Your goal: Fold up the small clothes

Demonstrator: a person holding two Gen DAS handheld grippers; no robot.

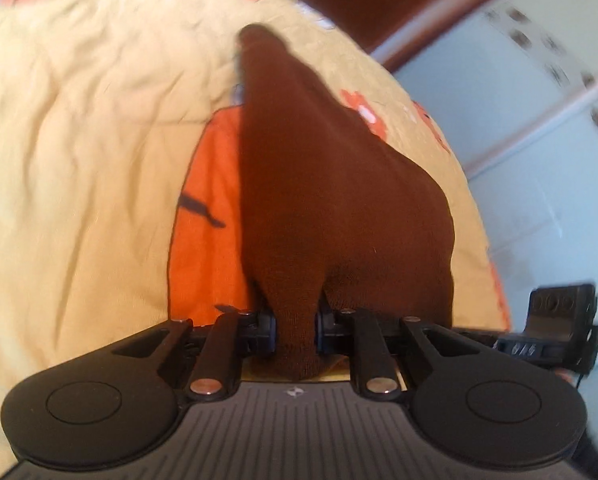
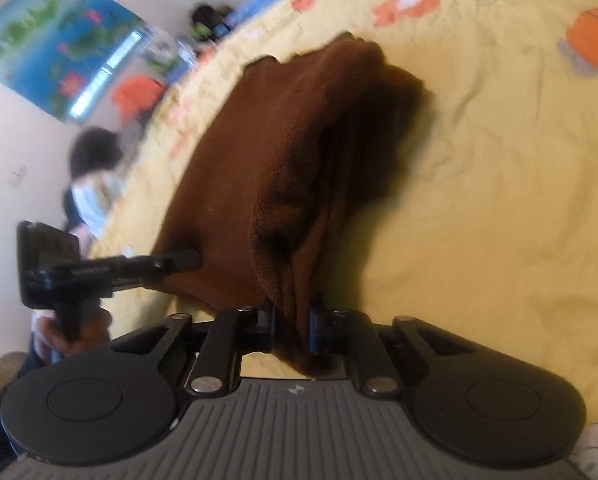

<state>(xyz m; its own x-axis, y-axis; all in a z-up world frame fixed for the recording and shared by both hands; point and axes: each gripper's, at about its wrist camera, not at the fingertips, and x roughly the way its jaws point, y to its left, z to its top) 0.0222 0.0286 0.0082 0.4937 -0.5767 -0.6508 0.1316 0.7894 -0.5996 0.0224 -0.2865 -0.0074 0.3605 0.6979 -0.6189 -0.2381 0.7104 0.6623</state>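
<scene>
A small dark brown garment point(image 1: 319, 184) hangs between both grippers above a yellow bedsheet point(image 1: 79, 120). My left gripper point(image 1: 295, 328) is shut on one bunched edge of it. My right gripper point(image 2: 291, 324) is shut on another edge of the brown garment point(image 2: 283, 152), which stretches away from the jaws toward the bed. The left gripper point(image 2: 179, 258) shows at the left of the right wrist view, its tip against the cloth. The right gripper's body point(image 1: 555, 320) shows at the right edge of the left wrist view.
The yellow sheet point(image 2: 499, 200) has orange printed patches point(image 1: 207, 208). A brown bed frame point(image 1: 379, 4) and pale blue wall lie beyond the bed edge. A person point(image 2: 91, 184) sits past the bed, under a colourful wall picture point(image 2: 55, 36).
</scene>
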